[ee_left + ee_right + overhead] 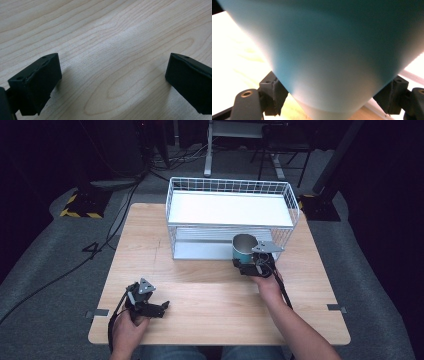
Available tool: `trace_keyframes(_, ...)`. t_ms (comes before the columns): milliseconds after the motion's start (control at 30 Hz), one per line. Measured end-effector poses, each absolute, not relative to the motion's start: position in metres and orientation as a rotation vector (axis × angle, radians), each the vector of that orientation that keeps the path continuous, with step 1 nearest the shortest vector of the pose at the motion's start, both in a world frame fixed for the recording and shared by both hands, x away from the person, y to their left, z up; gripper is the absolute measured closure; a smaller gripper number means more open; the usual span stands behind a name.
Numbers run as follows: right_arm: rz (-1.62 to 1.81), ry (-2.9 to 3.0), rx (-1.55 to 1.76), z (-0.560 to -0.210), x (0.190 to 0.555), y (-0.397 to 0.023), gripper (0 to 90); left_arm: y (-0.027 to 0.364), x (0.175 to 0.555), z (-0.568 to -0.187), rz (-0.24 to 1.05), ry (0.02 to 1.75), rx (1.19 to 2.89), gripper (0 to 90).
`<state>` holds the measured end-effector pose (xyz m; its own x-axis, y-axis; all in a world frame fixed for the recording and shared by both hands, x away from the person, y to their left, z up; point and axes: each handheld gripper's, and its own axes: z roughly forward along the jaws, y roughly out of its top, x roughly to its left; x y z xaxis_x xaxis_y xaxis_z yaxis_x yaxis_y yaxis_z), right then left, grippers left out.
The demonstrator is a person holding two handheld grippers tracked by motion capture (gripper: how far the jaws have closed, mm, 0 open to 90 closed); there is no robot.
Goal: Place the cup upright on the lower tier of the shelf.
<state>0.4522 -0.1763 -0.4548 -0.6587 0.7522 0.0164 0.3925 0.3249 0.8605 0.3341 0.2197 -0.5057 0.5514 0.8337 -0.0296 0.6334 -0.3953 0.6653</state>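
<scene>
At about seven o'clock on the bench [210,315], the left hand-held gripper [162,308] rests low over the wood, its jaws spread wide with nothing between them. The left gripper view confirms it: two black jaws stand well apart at the frame's edges, with bare grain between.

Farther in, near three o'clock of the bench's middle, the right hand-held gripper [248,265] is clamped on a teal cup [243,248]. The cup stands upright with its open mouth up, just in front of the lower shelf of a white wire rack [230,210]. The rack fills the bench's twelve o'clock half, and its front wires and lower tray lie directly behind the cup. The grey plate of the gripper covers part of the cup's right side in the high view.

The right gripper view brings what the high view cannot: the teal wall [332,55] seen close, tapering downward, with a jaw pressed against it on each side. Beyond the bench, cables [115,215] trail over the grey floor.
</scene>
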Motion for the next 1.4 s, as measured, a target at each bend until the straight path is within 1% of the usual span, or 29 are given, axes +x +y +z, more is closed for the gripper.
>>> trace_keyframes(367, 1.262, 2.195, 1.004, -0.454, 0.478, -0.162, 23.4, 0.219, 0.335, -0.506, 0.413, 1.181, 2.149, 0.9)
trace_keyframes(833, 1.268, 2.165, 0.997, -0.466, 0.496, -0.146, 23.4, 0.219, 0.336, -0.506, 0.417, 1.18, 2.153, 0.9)
trace_keyframes(1400, 1.251, 2.111, 1.041, -0.476, 0.525, -0.133, 23.4, 0.219, 0.336, -0.506, 0.417, 1.18, 2.153, 0.9)
